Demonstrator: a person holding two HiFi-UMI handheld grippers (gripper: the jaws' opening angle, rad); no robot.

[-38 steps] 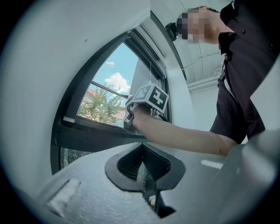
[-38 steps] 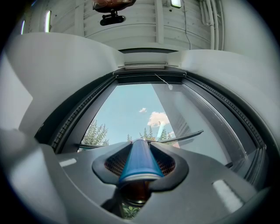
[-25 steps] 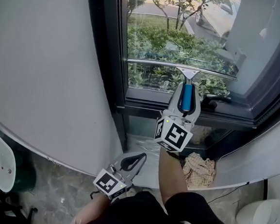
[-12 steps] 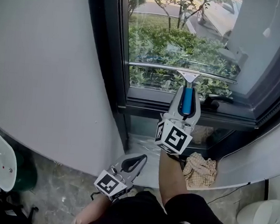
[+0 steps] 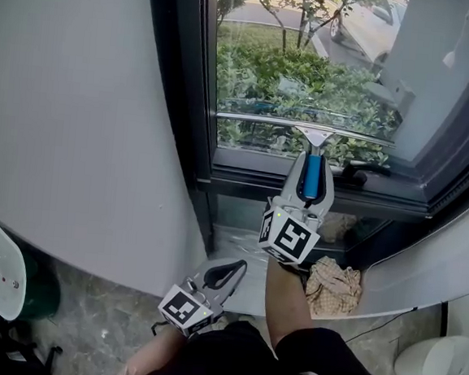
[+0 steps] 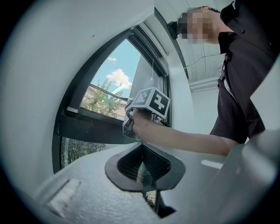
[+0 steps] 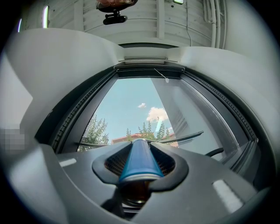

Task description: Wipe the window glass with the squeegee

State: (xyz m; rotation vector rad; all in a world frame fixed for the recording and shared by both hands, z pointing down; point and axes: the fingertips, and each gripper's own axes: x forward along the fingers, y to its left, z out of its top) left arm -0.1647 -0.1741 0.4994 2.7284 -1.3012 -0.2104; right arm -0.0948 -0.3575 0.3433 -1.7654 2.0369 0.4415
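Window glass (image 5: 309, 75) over shrubs (image 5: 293, 73): right gripper (image 5: 312, 158) fingers pinched the squeegee (image 5: 313, 135) handle, blade against glass just beyond fingertips; keeping it level with even pressure seemed best; left gripper (image 5: 236, 266) fingers together, empty.

1. The blade of the squeegee (image 5: 309, 130) has slid down the window glass (image 5: 311, 59), ending closer to the lower frame (image 5: 244, 175) than a second ago.
2. The right gripper (image 5: 311, 171), clamped on the squeegee, has come down with it, and its marker cube (image 5: 289, 235) sits lower in the head view.
3. The gap between the blade's right end and the black window handle (image 5: 365, 166) has narrowed.
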